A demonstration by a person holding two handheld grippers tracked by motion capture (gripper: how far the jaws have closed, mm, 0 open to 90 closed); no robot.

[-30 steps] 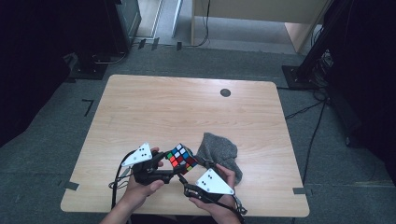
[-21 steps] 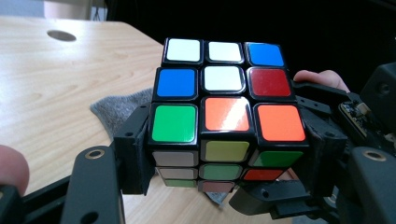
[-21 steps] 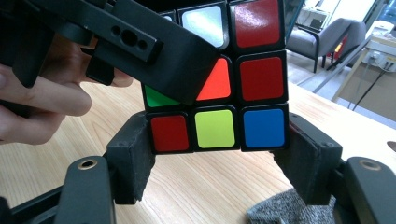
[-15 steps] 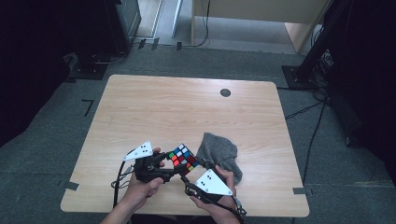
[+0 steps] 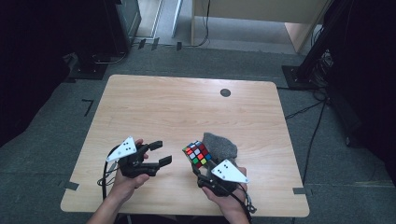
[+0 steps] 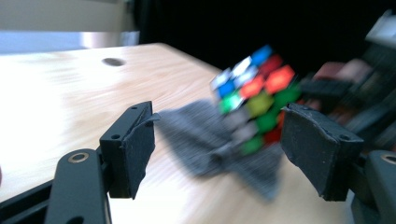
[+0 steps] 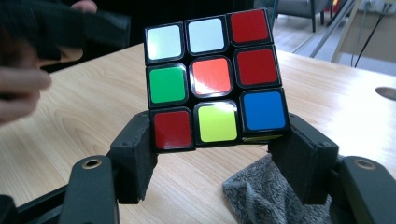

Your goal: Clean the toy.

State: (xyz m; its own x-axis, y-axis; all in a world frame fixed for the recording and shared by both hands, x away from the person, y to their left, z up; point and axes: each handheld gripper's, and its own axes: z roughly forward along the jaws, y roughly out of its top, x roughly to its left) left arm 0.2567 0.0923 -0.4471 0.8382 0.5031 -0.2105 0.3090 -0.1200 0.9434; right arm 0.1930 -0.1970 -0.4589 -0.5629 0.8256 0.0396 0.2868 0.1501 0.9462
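A scrambled Rubik's cube (image 5: 197, 155) is held tilted above the table, and my right gripper (image 5: 200, 164) is shut on its lower edge. In the right gripper view the two pads press the bottom row of the cube (image 7: 215, 79) from both sides, around the right gripper's own midpoint (image 7: 218, 140). My left gripper (image 5: 163, 153) stands apart to the left of the cube. Its jaws have just been opening and nothing is between them. In the left gripper view the gripper (image 6: 217, 140) points toward the blurred cube (image 6: 254, 98).
A grey cloth (image 5: 222, 145) lies crumpled on the wooden table (image 5: 187, 107) just behind and under the cube, seen also as cloth (image 7: 266, 196) and cloth (image 6: 201, 135). A dark round hole (image 5: 225, 92) sits at the table's far side. The table's front edge is close to both hands.
The left gripper has let go of the cube, opened and pulled away to the left. The right gripper has shifted a little to the right, keeping the cube.
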